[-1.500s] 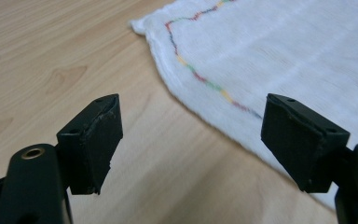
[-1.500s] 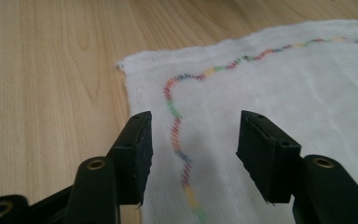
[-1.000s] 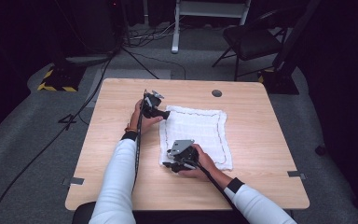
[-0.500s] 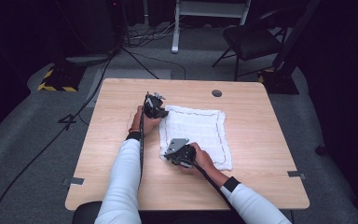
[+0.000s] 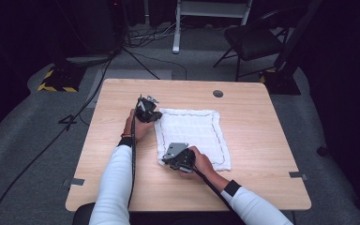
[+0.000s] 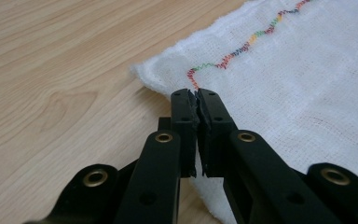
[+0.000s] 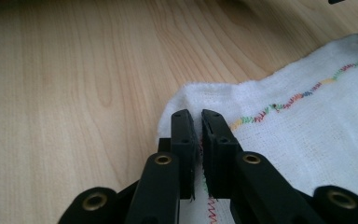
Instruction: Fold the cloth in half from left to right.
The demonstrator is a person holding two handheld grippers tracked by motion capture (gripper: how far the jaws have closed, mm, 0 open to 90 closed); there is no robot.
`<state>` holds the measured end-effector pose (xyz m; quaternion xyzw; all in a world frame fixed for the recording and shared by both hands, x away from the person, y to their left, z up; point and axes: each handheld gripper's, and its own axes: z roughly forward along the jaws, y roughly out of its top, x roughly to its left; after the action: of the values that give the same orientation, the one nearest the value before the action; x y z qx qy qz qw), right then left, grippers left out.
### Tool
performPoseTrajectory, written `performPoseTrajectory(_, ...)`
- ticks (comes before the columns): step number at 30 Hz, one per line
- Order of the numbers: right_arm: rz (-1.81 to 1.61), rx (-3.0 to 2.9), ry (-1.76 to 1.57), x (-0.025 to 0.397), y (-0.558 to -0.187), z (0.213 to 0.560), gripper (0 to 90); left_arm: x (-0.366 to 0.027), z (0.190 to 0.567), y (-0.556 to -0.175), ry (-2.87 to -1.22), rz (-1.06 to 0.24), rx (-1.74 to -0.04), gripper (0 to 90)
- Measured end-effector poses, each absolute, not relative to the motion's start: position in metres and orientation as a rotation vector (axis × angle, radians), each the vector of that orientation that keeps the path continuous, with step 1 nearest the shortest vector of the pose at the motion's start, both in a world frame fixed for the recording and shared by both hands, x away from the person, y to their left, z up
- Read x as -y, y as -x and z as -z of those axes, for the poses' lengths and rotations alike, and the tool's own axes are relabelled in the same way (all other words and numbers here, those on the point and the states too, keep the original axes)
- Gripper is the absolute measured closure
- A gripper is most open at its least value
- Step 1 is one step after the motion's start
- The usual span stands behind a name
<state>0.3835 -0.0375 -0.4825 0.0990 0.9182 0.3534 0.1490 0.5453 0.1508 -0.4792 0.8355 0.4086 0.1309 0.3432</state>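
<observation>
A white cloth [image 5: 192, 133] with a coloured zigzag stitch along its border lies flat on the wooden table [image 5: 267, 154]. My left gripper [image 5: 154, 114] sits at the cloth's far left corner. In the left gripper view its jaws [image 6: 196, 95] are pressed together over the cloth [image 6: 307, 70] edge, where the stitch turns. My right gripper [image 5: 166, 161] is at the near left corner. Its jaws [image 7: 195, 116] stand nearly together with the cloth [image 7: 317, 130] edge and red stitching pinched between them.
A round grommet hole [image 5: 218, 93] is in the table's far side. Beyond the table stand a folding chair [image 5: 253, 42], a white stand [image 5: 206, 11] and cables on the grey floor. A black-and-yellow block [image 5: 56, 79] lies far left.
Both hands have barely shifted at the cloth's left corners. The left gripper has settled slightly nearer and to the left. The cloth lies as before.
</observation>
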Motion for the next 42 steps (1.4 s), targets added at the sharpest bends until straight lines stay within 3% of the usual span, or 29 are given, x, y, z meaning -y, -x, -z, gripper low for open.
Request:
performPoseTrajectory(9,-1.068,-2.613,-0.256,0.023,-0.377,0.472,84.0,-0.181,0.465,-0.531,-2.118,-0.380,-1.072,86.1)
performPoseTrajectory(15,-1.080,-2.579,-0.271,0.029,-0.379,0.464,84.0,-0.178,0.456,-0.532,-2.105,-0.391,-1.051,86.2)
performPoseTrajectory(42,-1.146,-2.474,-0.503,0.149,-0.376,0.445,84.0,-0.049,0.442,-0.555,-2.151,-0.374,-0.869,86.5)
